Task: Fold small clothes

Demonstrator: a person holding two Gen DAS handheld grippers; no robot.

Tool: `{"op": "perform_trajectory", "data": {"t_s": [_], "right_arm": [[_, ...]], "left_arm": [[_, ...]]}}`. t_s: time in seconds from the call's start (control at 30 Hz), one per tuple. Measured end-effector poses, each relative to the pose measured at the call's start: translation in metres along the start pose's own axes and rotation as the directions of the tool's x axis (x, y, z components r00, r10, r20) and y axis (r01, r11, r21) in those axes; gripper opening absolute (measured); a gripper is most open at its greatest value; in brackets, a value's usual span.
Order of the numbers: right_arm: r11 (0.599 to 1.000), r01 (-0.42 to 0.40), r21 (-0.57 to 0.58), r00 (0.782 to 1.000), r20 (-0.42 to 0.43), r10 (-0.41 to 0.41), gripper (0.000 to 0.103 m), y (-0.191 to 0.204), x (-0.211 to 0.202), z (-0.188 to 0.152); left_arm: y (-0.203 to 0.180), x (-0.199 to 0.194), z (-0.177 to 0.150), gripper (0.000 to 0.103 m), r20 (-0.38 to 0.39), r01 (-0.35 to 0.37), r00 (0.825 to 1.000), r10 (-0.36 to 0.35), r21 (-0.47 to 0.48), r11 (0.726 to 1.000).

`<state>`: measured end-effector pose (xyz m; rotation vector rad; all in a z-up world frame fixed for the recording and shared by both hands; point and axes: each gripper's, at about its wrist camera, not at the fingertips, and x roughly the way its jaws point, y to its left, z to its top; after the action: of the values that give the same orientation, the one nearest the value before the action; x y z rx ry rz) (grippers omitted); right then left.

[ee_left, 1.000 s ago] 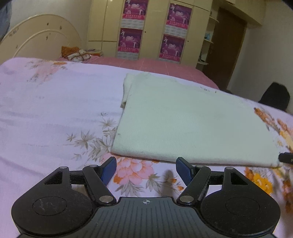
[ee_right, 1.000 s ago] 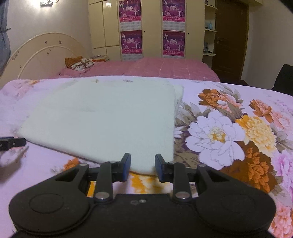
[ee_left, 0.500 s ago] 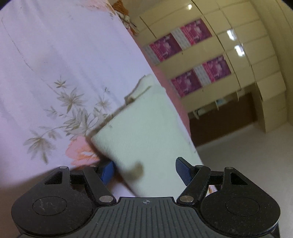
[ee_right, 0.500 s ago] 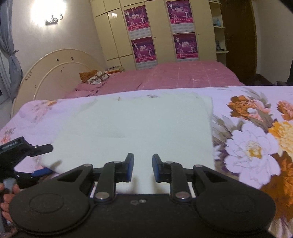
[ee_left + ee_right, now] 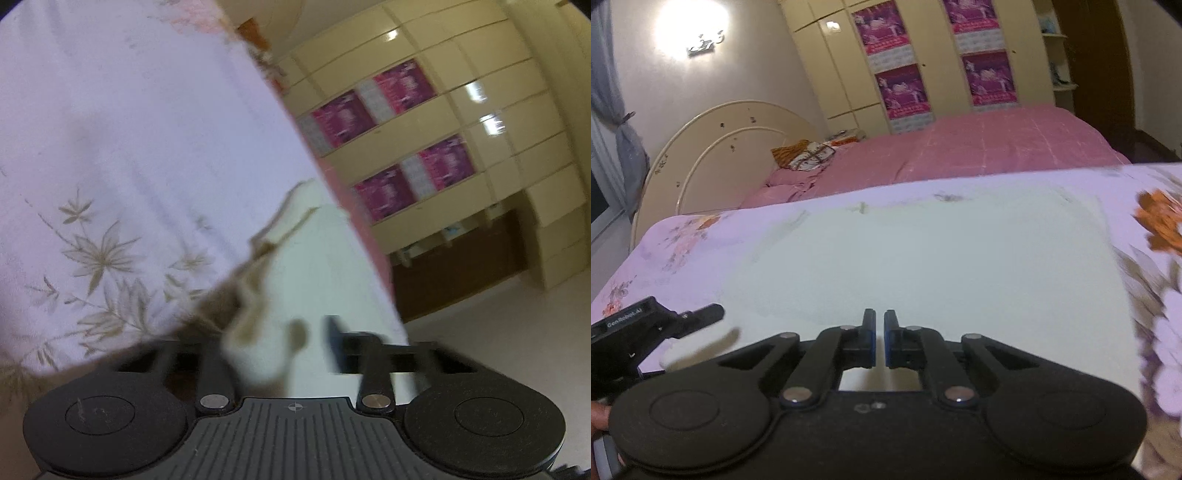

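A folded cream-white cloth [image 5: 923, 266] lies flat on the floral sheet [image 5: 683, 236]. In the left wrist view the cloth [image 5: 325, 280] has its near corner bunched and lifted between the fingers of my left gripper [image 5: 273, 343], whose jaws are closing around it; the view is tilted and blurred. My right gripper [image 5: 880, 332] sits low over the cloth's near edge with its jaws almost together and the edge between them. The left gripper [image 5: 646, 332] also shows at the far left of the right wrist view.
The floral sheet [image 5: 110, 147] covers the bed to the left. A pink bedspread [image 5: 979, 147] with a small pile of clothes [image 5: 805, 155] lies behind, then a headboard [image 5: 713, 147] and wardrobes with posters [image 5: 905, 92].
My left gripper rolled sideways, moved onto the cloth's left corner and closed in on it. My right gripper moved forward over the near edge and its jaws narrowed almost shut.
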<state>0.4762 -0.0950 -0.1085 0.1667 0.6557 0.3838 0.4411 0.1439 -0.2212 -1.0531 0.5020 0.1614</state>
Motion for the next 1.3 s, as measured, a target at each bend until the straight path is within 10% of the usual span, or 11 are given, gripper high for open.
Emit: {"op": "perform_trajectory", "data": {"t_s": [0.2, 0.37, 0.53, 0.8, 1.07, 1.13, 1.2, 1.3], "right_arm": [[1.000, -0.001, -0.006, 1.000, -0.001, 0.001, 0.005, 0.003, 0.012, 0.007], [1.000, 0.016, -0.022, 0.998, -0.055, -0.017, 0.001, -0.004, 0.035, -0.002], [1.000, 0.000, -0.010, 0.999, -0.042, -0.001, 0.000, -0.012, 0.033, -0.004], [0.985, -0.042, 0.168, 0.999, -0.001, 0.042, 0.007, -0.048, 0.007, 0.007], [0.880, -0.088, 0.466, 0.994, 0.098, 0.048, 0.027, -0.149, -0.056, 0.010], [0.838, -0.115, 0.533, 0.992, 0.113, 0.064, 0.043, -0.170, -0.067, 0.004], [0.804, -0.147, 0.576, 0.987, 0.134, 0.085, 0.049, -0.187, -0.077, -0.003], [0.776, -0.183, 0.604, 0.982, 0.147, 0.117, 0.049, -0.196, -0.081, -0.010]], "left_arm": [[-0.008, -0.008, 0.008, 0.007, 0.045, 0.113, 0.992, -0.114, 0.009, 0.993], [0.003, 0.016, 0.016, 0.007, -0.015, 0.030, 0.999, -0.031, -0.017, 0.999], [-0.037, 0.012, 0.023, 0.007, 0.002, 0.121, 0.993, -0.122, 0.129, 0.984], [-0.170, 0.030, 0.014, 0.007, -0.164, 0.220, 0.974, -0.155, 0.531, 0.818], [-0.218, 0.088, -0.053, 0.007, -0.401, 0.296, 0.916, -0.019, 0.642, 0.707], [-0.224, 0.085, -0.067, 0.016, -0.436, 0.310, 0.900, 0.014, 0.661, 0.684], [-0.222, 0.067, -0.061, 0.072, -0.443, 0.362, 0.894, -0.062, 0.636, 0.682], [-0.215, 0.046, -0.022, 0.082, -0.354, 0.347, 0.924, -0.147, 0.608, 0.714]]}}
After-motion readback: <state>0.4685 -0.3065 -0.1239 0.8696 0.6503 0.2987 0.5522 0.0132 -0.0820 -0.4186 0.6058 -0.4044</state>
